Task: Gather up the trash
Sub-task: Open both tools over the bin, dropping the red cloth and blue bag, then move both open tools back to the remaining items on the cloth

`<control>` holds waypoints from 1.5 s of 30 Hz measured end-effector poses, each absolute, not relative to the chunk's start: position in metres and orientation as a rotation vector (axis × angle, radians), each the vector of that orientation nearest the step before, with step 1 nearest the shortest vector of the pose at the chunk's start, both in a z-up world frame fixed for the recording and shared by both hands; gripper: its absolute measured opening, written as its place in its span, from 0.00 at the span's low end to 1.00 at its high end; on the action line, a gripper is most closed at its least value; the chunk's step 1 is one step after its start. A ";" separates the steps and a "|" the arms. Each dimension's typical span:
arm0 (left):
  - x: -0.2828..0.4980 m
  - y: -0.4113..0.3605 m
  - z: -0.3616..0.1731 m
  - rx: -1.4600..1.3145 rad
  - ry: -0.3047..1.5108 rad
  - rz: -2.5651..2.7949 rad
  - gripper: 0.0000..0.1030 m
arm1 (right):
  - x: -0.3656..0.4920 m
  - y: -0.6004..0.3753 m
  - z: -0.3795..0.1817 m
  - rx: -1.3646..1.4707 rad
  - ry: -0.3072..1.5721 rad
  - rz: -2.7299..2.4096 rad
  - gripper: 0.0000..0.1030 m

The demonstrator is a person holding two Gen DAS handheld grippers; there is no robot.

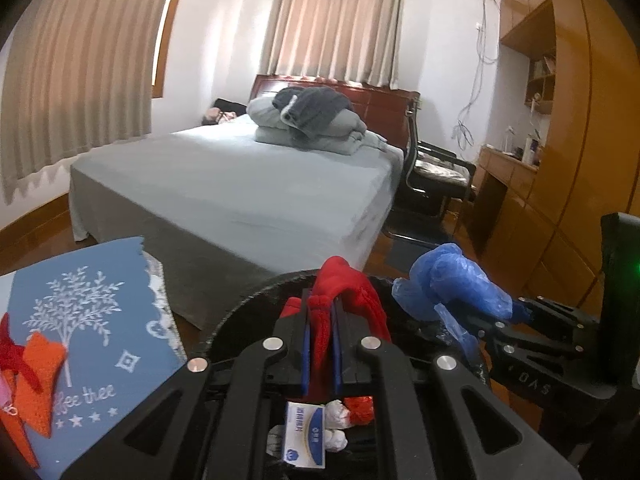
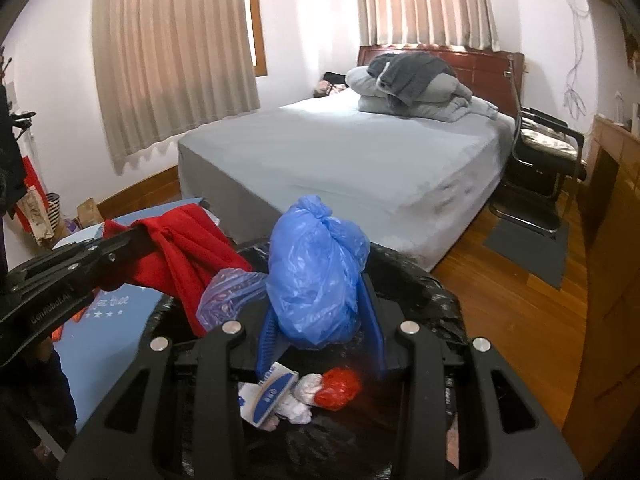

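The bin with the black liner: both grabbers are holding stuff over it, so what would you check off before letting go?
1. Left gripper shut on the red cloth: ok.
2. Right gripper shut on the blue plastic bag: ok.
3. Both items over the black-lined bin: the bag ok; the cloth cannot tell, since in the right view part of it hangs near the rim.
4. Room left in the bin: ok; only a small blue-and-white box, crumpled white paper and a red wrapper lie at the bottom.
5. Grippers clear of each other: ok, apart in both views.
6. Liner seated all round the rim: cannot tell.
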State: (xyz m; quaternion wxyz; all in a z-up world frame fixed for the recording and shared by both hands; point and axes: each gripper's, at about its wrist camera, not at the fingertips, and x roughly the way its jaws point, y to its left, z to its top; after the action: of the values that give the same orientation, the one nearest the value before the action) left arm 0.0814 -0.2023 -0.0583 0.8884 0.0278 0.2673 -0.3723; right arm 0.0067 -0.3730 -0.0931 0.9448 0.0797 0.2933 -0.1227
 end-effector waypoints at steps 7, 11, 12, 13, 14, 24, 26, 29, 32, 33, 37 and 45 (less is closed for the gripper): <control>0.085 -0.225 -0.072 0.082 0.586 -0.795 0.08 | 0.002 -0.388 -0.105 0.178 0.620 -0.282 0.35; 0.087 -0.234 -0.078 0.097 0.603 -0.806 0.08 | 0.003 -0.394 -0.112 0.188 0.634 -0.292 0.35; 0.088 -0.237 -0.081 0.102 0.610 -0.810 0.08 | 0.004 -0.395 -0.114 0.193 0.638 -0.293 0.35; 0.089 -0.238 -0.081 0.105 0.614 -0.813 0.08 | 0.005 -0.396 -0.115 0.197 0.642 -0.294 0.35; 0.089 -0.240 -0.083 0.109 0.618 -0.815 0.08 | 0.005 -0.398 -0.116 0.199 0.644 -0.295 0.35; 0.100 -0.245 -0.091 0.116 0.651 -0.821 0.10 | 0.011 -0.403 -0.126 0.205 0.667 -0.297 0.38; 0.103 -0.246 -0.093 0.113 0.660 -0.827 0.12 | 0.013 -0.404 -0.129 0.205 0.674 -0.301 0.38; 0.106 -0.245 -0.095 0.110 0.669 -0.824 0.21 | 0.015 -0.405 -0.131 0.209 0.678 -0.308 0.47; 0.109 -0.241 -0.096 0.101 0.673 -0.814 0.37 | 0.016 -0.405 -0.131 0.209 0.675 -0.316 0.53; 0.109 -0.240 -0.095 0.099 0.671 -0.810 0.41 | 0.016 -0.406 -0.130 0.208 0.674 -0.319 0.56; 0.112 -0.234 -0.095 0.090 0.670 -0.792 0.50 | 0.013 -0.406 -0.129 0.207 0.664 -0.339 0.70; 0.116 -0.216 -0.089 0.080 0.645 -0.727 0.75 | 0.008 -0.402 -0.122 0.204 0.642 -0.362 0.92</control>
State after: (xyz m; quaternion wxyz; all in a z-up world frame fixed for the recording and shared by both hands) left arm 0.1164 -0.2164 -0.0890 0.8834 0.0382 0.3100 -0.3494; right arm 0.0076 -0.4024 -0.1224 0.9278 0.0996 0.3133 -0.1766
